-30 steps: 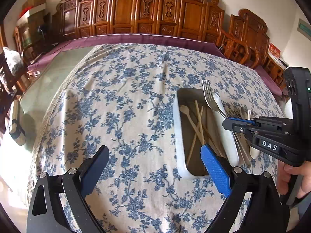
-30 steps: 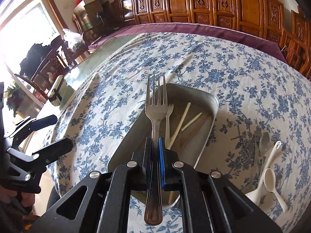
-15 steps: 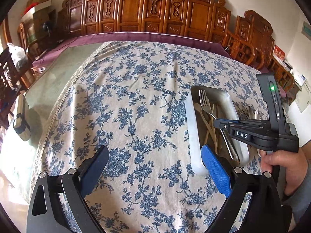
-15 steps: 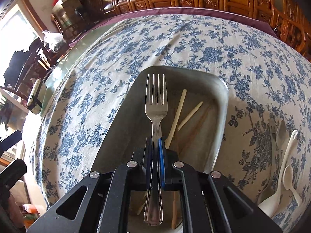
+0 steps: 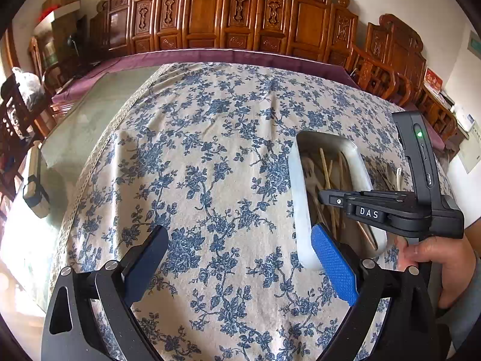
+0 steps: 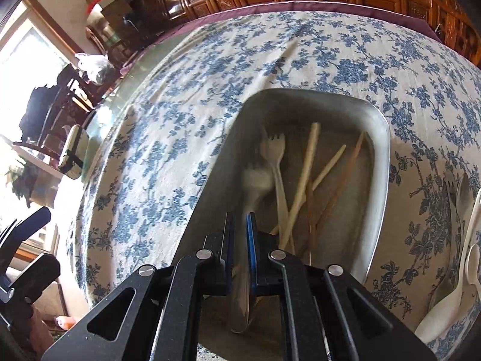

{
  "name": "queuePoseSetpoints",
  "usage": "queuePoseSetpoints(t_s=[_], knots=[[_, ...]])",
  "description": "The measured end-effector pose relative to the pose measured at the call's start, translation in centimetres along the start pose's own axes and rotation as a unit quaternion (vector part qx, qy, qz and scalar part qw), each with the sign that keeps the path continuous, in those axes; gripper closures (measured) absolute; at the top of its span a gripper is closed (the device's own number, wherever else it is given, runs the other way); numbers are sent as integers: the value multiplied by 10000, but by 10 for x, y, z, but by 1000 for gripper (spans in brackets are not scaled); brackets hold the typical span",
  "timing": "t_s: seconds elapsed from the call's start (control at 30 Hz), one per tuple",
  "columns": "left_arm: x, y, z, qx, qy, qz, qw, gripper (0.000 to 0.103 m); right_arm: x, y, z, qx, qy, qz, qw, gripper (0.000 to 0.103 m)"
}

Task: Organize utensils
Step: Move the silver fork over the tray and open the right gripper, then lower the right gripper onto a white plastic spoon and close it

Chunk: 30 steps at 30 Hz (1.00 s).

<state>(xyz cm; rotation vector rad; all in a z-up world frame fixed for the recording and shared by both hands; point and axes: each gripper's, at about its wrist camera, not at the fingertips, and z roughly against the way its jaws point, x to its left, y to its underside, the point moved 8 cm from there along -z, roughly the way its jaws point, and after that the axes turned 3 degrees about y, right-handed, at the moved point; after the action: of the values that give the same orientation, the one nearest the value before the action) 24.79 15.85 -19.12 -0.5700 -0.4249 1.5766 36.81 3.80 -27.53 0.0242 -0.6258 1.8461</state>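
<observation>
A metal tray [image 6: 379, 162] on the flowered tablecloth holds a white plastic fork [image 6: 274, 153] and several chopsticks [image 6: 306, 177]. My right gripper [image 6: 240, 225] hangs low over the tray's near end. Its jaws stand slightly parted around the handle of a metal fork [image 6: 255, 180], whose blurred head lies in the tray. In the left wrist view the tray [image 5: 300, 186] is at the right with the right gripper [image 5: 327, 198] above it. My left gripper [image 5: 237, 252] is wide open and empty above the cloth, left of the tray.
White plastic spoons [image 6: 451, 300] and a metal spoon [image 6: 463, 192] lie on the cloth right of the tray. Carved wooden chairs [image 5: 240, 24] line the far side of the table. A glass tabletop edge [image 5: 75, 138] shows at the left.
My right gripper has dropped lower into the tray with the metal fork, and its jaws have begun to part; the fork's head now lies blurred in the tray. The left gripper stays open.
</observation>
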Motion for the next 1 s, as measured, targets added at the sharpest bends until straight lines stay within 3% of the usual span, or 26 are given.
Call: queuePoseSetpoints(t_s=[0.3,0.53,0.7,0.83,1.0], knots=[[-32,-4,-1,-21,105,-162,9998,11,-15,10,61,-603,196,591,9962,92],[-81,-5,-10,-44,386,-371,9986,11,-87,43,122,-907,676,549,9921,92],[-127,-4,-20,-26,670,-604,9959,11,-142,62,147,-932,1062,399,9892,92],[-157,-4,-26,-7,778,-762,9941,9,-181,73,152,-835,1263,360,9878,75],[-184,0,-38,141,823,-879,9926,9,-214,83,131,-393,1484,777,9851,74]])
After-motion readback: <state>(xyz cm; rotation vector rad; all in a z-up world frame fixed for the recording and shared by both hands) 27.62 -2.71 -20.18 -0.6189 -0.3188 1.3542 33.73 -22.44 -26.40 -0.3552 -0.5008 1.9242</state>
